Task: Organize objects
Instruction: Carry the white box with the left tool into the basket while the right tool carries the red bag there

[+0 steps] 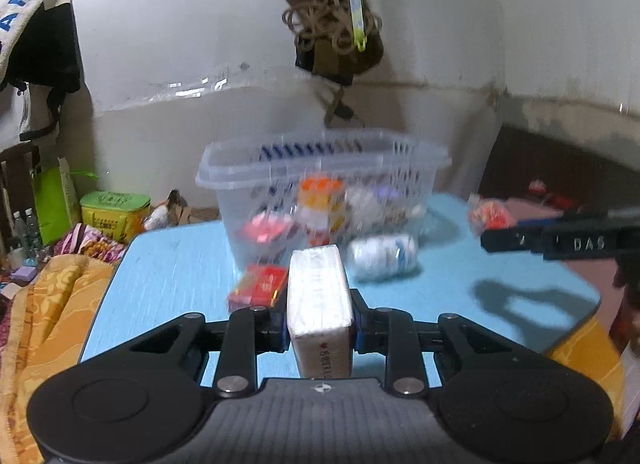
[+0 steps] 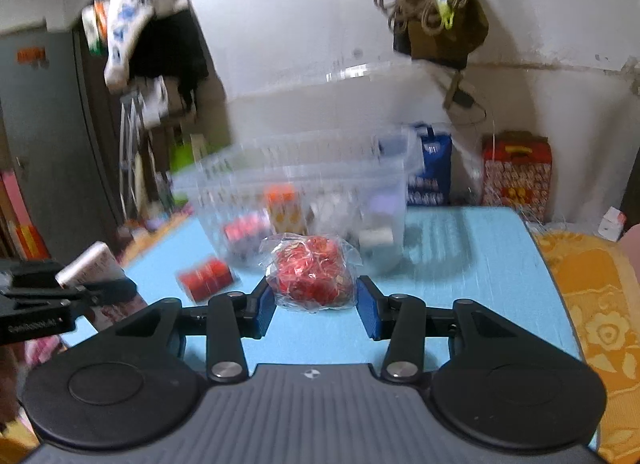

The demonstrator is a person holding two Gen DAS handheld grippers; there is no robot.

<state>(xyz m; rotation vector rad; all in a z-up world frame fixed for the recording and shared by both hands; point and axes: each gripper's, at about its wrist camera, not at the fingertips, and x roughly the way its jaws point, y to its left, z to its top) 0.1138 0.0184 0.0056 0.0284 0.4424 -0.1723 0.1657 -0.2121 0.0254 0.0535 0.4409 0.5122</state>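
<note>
My left gripper (image 1: 320,330) is shut on a white wrapped box (image 1: 318,296) and holds it above the blue table (image 1: 172,276). My right gripper (image 2: 316,304) is shut on a clear bag of red sweets (image 2: 312,276); it also shows in the left wrist view (image 1: 490,214). A clear plastic basket (image 1: 320,176) (image 2: 296,192) stands at the table's far side with several packets inside. A red box (image 1: 260,286) (image 2: 206,276) and a white and blue packet (image 1: 382,256) lie on the table in front of the basket.
Yellow patterned bedding (image 1: 48,304) (image 2: 600,304) lies on both sides of the table. A green box (image 1: 114,214) and bottles sit at far left. Bags (image 2: 516,172) stand by the wall. Ropes and a pouch (image 1: 336,32) hang above the basket.
</note>
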